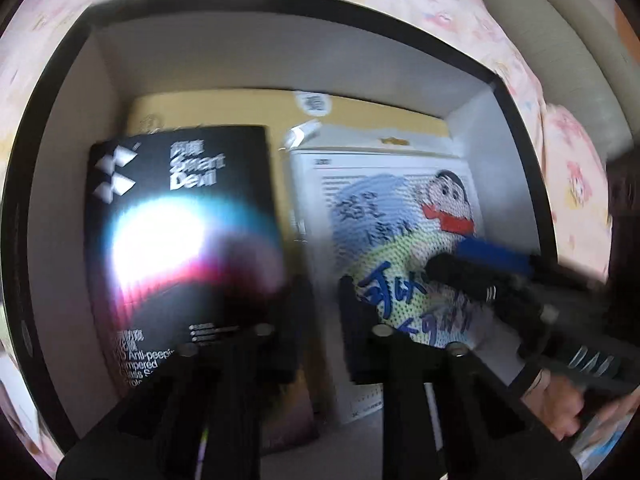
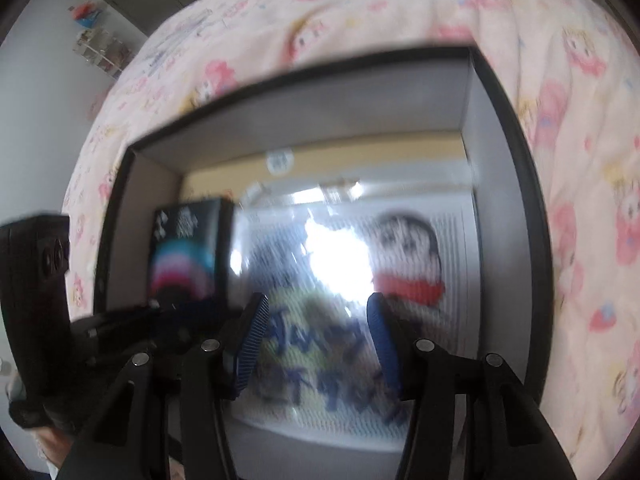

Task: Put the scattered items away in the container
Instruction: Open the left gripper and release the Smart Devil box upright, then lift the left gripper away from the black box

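Observation:
A black-rimmed box with grey walls sits on the bed. Inside lie a black "Smart Devil" pack, a white cartoon card in clear wrap and a yellow flat packet under both. My left gripper hangs over the gap between pack and card, its jaws nearly together with nothing between them. My right gripper stands open above the cartoon card, blue pads apart and empty. In the left wrist view it reaches in from the right.
Pink cartoon-print bedding surrounds the box on all sides. A hand holds the right gripper's handle at the box's near right corner. A white wall and a small shelf are far off to the left.

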{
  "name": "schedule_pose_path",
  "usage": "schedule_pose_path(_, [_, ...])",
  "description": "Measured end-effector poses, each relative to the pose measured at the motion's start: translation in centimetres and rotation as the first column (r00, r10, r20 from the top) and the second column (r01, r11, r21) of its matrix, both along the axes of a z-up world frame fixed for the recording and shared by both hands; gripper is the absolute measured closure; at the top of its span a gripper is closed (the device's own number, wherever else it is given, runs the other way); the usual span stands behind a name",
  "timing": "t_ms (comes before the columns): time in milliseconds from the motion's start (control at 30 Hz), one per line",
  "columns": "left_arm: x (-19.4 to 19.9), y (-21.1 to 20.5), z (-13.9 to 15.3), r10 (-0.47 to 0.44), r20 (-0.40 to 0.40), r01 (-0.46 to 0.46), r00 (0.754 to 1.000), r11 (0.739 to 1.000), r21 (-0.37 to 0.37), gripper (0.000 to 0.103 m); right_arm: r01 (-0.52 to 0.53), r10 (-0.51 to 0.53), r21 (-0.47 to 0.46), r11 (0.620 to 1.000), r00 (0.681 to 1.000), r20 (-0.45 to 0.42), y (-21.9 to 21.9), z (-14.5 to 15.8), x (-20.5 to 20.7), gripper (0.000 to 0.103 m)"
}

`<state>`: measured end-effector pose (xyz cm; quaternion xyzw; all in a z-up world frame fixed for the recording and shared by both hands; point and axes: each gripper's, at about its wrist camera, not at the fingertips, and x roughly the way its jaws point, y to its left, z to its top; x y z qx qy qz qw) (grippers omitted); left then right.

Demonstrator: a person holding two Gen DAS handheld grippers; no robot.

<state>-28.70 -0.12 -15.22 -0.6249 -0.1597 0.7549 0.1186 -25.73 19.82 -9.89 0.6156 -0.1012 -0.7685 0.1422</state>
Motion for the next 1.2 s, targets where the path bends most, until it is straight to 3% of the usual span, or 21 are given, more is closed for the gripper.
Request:
schedule_pose_path(67, [0.1,-0.6,-0.3,0.048,0.004,-0.048,0.999,0.998,0.039,0.092,-0.003,0.003,0.026,1.0,1.0,0.014,0.4,-0.4,1.0,0.056])
schedule_pose_path(300, [-0.1,0.7,-0.5,0.054,0.025,-0.054,0.998,0.998,0.018,0.085,-0.013,0.018,0.107,0.994,0.999,-0.038,-0.5,0.2,2.0,0.055])
schedule_pose_path(433, [-0.8,1.1,-0.6,0.062,0.027,-0.063,0.998,0.996,0.056,0.073,-0.019,0.02,0.101,0.995,1.0,-0.009,-0.3,-1.1,1.3,0.054])
schedule_pose_path(533, [-0.9,1.6,-0.3,0.048,0.013,-0.048,0.999,0.998,0.035,0.073,-0.014,0.015,0.093,0.996,1.0,-0.009,-0.1,-0.8,1.7,0.054])
schedule_pose_path(600, [-0.6,1.1,-0.1,0.1,0.003,-0.1,0.995,0.994,0.044,0.073,-0.008,0.009,0.09,0.996,1.0,-0.01,-0.3,-0.7,2.2,0.052])
schedule_pose_path(700, [0.2,0.8,1.4,0.142,-0.075,-0.139,0.987,0.99,0.038,0.069,0.007,-0.003,0.118,0.993,0.999,-0.036,-0.4,-0.4,3.0,0.052])
schedule_pose_path(800, [1.3,1.8,3.7,0.102,-0.17,-0.106,0.98,0.994,-0.015,0.056,0.032,-0.018,0.141,0.989,0.995,-0.095,-0.6,0.8,3.8,0.051])
schedule_pose_path(900, [3.5,2.8,5.9,0.064,-0.257,-0.077,0.964,0.996,-0.041,0.054,0.055,-0.018,0.193,0.98,0.982,-0.19,-1.1,2.8,5.0,0.049])
schedule_pose_path(967, [6.5,1.3,7.2,0.051,-0.294,-0.07,0.954,0.996,-0.054,0.054,0.084,-0.028,0.209,0.974,0.966,-0.258,-1.0,4.3,5.9,0.047])
schedule_pose_path(1100, [9.1,1.7,8.3,0.035,-0.335,-0.05,0.941,0.998,-0.035,0.051,0.127,-0.057,0.19,0.974,0.939,-0.339,-0.4,6.6,7.8,0.043])
schedule_pose_path(1200, [11.8,2.3,10.2,0.015,-0.392,-0.048,0.92,0.996,-0.075,0.051,0.179,-0.081,0.219,0.959,0.916,-0.394,-0.4,8.1,9.7,0.041])
